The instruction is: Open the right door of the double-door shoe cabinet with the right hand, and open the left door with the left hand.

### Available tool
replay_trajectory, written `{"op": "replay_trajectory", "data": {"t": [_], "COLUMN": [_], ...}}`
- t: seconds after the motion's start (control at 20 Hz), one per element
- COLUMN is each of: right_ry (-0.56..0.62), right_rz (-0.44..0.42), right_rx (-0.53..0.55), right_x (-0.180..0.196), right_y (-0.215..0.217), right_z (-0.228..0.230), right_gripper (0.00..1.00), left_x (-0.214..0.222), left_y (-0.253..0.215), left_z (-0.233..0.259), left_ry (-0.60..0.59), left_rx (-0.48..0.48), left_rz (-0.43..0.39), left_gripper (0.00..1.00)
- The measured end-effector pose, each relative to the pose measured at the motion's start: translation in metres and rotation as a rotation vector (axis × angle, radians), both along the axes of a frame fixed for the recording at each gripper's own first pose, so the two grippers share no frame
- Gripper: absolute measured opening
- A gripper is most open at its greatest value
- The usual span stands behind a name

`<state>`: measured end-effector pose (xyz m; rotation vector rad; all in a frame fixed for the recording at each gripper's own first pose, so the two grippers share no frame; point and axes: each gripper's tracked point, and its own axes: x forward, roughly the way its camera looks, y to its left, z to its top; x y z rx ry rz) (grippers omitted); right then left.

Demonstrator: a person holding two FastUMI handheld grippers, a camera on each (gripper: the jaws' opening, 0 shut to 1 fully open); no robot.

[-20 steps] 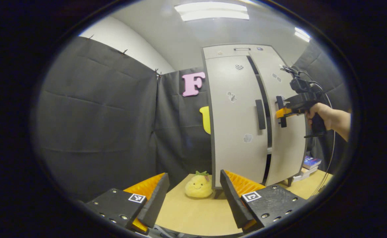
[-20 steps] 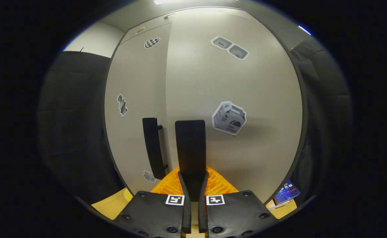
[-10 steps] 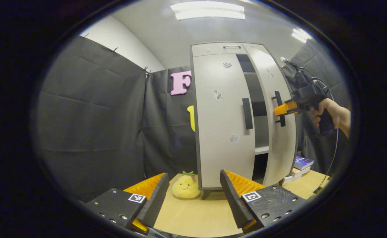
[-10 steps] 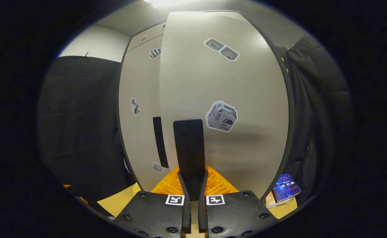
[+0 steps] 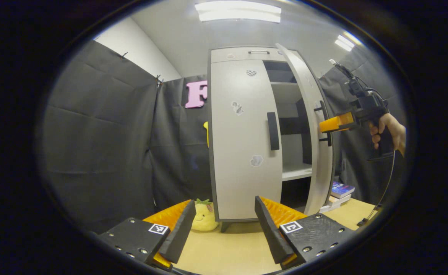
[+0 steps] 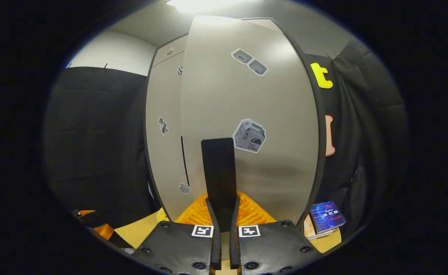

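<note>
The pale grey shoe cabinet stands on the table ahead. Its left door [image 5: 243,137] is closed, and the dark vertical handle [image 5: 273,131] on it is untouched. The right door [image 5: 320,152] stands swung well open, baring the inner shelves [image 5: 296,173]. In the left gripper view the right gripper [image 5: 328,126], held by a hand [image 5: 388,131], is at that door's handle. In the right gripper view, my right gripper [image 6: 223,208] is shut on the right door's black handle [image 6: 218,168], with the door face [image 6: 254,114] close in front. My left gripper [image 5: 222,225] stands open with nothing between its fingers, well short of the cabinet.
A yellow plush toy [image 5: 203,215] sits on the wooden table [image 5: 224,252] at the cabinet's left foot. A stack of books [image 5: 340,191] lies to the right of the cabinet, behind the open door. Black cloth walls close in on the left and right.
The right door has swung from a narrow gap to well open, drawn by the right gripper on its handle. The left gripper stayed open, and the cabinet shifted left in its view.
</note>
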<state>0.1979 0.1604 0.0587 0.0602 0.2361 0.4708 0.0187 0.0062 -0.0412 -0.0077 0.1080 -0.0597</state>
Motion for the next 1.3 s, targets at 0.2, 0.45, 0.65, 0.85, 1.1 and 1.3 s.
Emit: {"op": "replay_trajectory", "data": {"t": [0.2, 0.45, 0.65, 0.85, 1.1, 1.3], "right_ry": [0.0, -0.006, -0.015, -0.025, -0.039, -0.036], "right_rz": [0.01, 0.008, -0.002, -0.008, -0.014, -0.028], "right_rx": [-0.004, 0.004, 0.004, 0.013, 0.007, 0.016], "right_x": [-0.005, -0.011, -0.014, -0.016, -0.015, -0.016], "right_y": [-0.007, -0.018, -0.027, -0.035, -0.042, -0.05], "right_z": [0.003, 0.006, 0.007, 0.009, 0.009, 0.009], "right_gripper": [0.1, 0.1, 0.1, 0.1, 0.05, 0.05], "left_x": [0.006, 0.008, 0.009, 0.007, 0.004, 0.0], "left_y": [-0.02, -0.041, -0.048, -0.05, -0.055, -0.054], "left_z": [0.004, 0.008, 0.003, 0.001, 0.002, 0.003], "left_ry": [-0.017, -0.032, -0.028, -0.02, -0.023, -0.018], "left_rx": [0.003, 0.01, 0.023, 0.024, 0.042, 0.046], "left_rz": [-0.038, -0.083, -0.092, -0.088, -0.089, -0.077], "left_gripper": [0.91, 0.9, 0.9, 0.9, 0.9, 0.9]}}
